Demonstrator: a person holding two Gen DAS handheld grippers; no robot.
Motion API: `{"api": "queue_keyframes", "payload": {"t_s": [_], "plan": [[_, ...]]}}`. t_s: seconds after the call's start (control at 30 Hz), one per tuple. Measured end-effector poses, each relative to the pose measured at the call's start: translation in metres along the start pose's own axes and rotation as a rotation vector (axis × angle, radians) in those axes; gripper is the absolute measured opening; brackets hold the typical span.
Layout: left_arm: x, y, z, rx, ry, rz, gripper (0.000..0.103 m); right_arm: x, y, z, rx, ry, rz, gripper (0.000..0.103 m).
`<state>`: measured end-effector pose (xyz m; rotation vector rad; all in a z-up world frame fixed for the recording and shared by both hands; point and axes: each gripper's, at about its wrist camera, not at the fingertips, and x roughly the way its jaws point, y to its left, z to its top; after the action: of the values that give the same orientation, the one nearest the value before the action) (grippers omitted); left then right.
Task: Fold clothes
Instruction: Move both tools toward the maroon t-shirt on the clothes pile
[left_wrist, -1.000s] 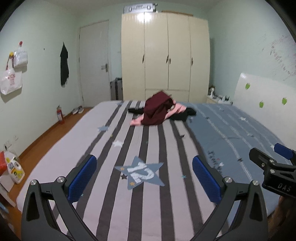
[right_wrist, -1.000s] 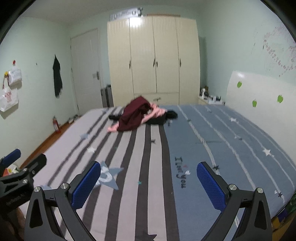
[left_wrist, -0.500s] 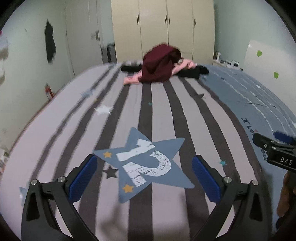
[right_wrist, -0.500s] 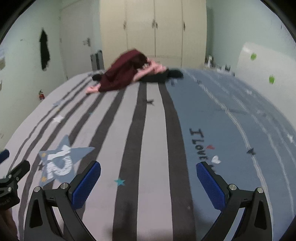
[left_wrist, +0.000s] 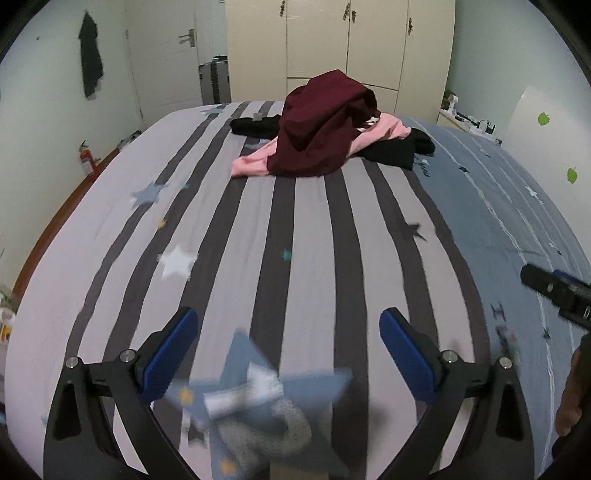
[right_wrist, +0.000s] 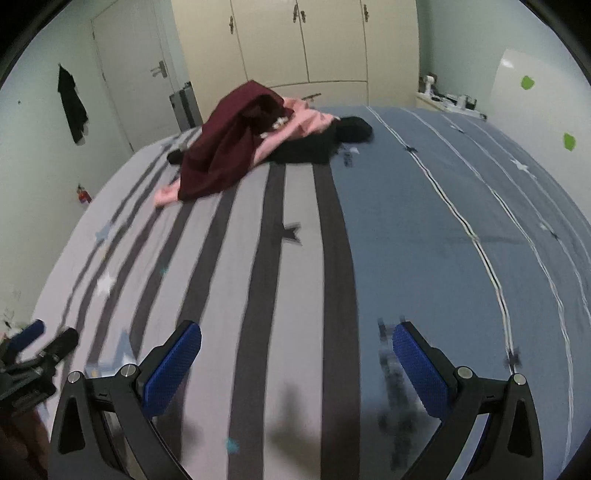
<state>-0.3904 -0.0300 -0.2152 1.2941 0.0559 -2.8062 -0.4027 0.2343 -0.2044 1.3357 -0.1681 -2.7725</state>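
With both the left gripper (left_wrist: 288, 354) and right gripper (right_wrist: 297, 360) spread wide and empty, reaching for the maroon garment (left_wrist: 321, 129) risks snagging the pink garment (left_wrist: 255, 162) tangled beneath it

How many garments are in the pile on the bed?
3 visible: maroon garment on top, pink garment beneath it, black garment at the bottom, spreading both sides. More may be hidden underneath.

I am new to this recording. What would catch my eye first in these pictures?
First the heap of clothes at the far end of the striped bed: a maroon garment lies over pink and black ones. Near the camera, the left gripper and right gripper are open, holding nothing.
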Motion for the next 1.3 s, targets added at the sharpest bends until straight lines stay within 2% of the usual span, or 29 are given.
{"api": "queue_keyframes", "payload": {"t_s": [0.1,0.17,0.3,0.47,0.53,0.6,0.7,0.8,0.87,0.97,1.0,1.13,1.2,1.23,1.27,1.3], "plan": [[0.045,0.010,0.034,-0.003,-0.001,-0.032,0.097,0.034,0.008,0.032,0.021,-0.005,0.008,0.103],[0.079,0.023,0.058,-0.077,0.005,0.040,0.097,0.062,0.017,0.054,0.032,-0.007,0.008,0.103],[0.142,0.050,0.105,-0.067,-0.016,0.001,0.097,0.120,0.046,0.098,0.007,0.006,-0.014,0.103],[0.219,0.081,0.158,-0.103,-0.026,-0.050,0.097,0.184,0.078,0.141,-0.033,0.005,-0.006,0.103],[0.240,0.087,0.171,-0.098,-0.043,-0.044,0.097,0.214,0.088,0.155,-0.044,0.019,-0.003,0.103],[0.261,0.090,0.186,-0.050,-0.030,-0.020,0.097,0.240,0.094,0.167,-0.064,0.035,-0.003,0.103],[0.285,0.093,0.201,-0.015,-0.050,-0.008,0.097,0.275,0.101,0.185,-0.080,0.057,0.001,0.103],[0.310,0.091,0.216,0.012,-0.008,-0.045,0.092,0.302,0.102,0.199,-0.056,0.077,0.031,0.103],[0.320,0.089,0.223,0.016,-0.012,-0.062,0.092,0.318,0.101,0.208,-0.035,0.085,0.058,0.103],[0.340,0.088,0.229,0.032,0.023,-0.033,0.087,0.335,0.104,0.217,-0.027,0.091,0.067,0.103],[0.346,0.089,0.230,0.022,0.034,-0.024,0.085,0.341,0.105,0.220,-0.026,0.093,0.068,0.103],[0.359,0.100,0.229,-0.061,0.066,-0.089,0.075,0.362,0.107,0.228,-0.018,0.115,0.058,0.101],[0.361,0.101,0.227,-0.066,0.066,-0.111,0.066,0.370,0.107,0.227,-0.016,0.125,0.044,0.085],[0.363,0.101,0.226,-0.069,0.066,-0.123,0.056,0.373,0.107,0.226,-0.014,0.135,0.058,0.078],[0.363,0.100,0.225,-0.061,0.062,-0.134,0.049,0.376,0.108,0.225,-0.013,0.146,0.074,0.061],[0.363,0.099,0.224,-0.053,0.058,-0.146,0.046,0.379,0.108,0.224,-0.012,0.157,0.091,0.045]]}}
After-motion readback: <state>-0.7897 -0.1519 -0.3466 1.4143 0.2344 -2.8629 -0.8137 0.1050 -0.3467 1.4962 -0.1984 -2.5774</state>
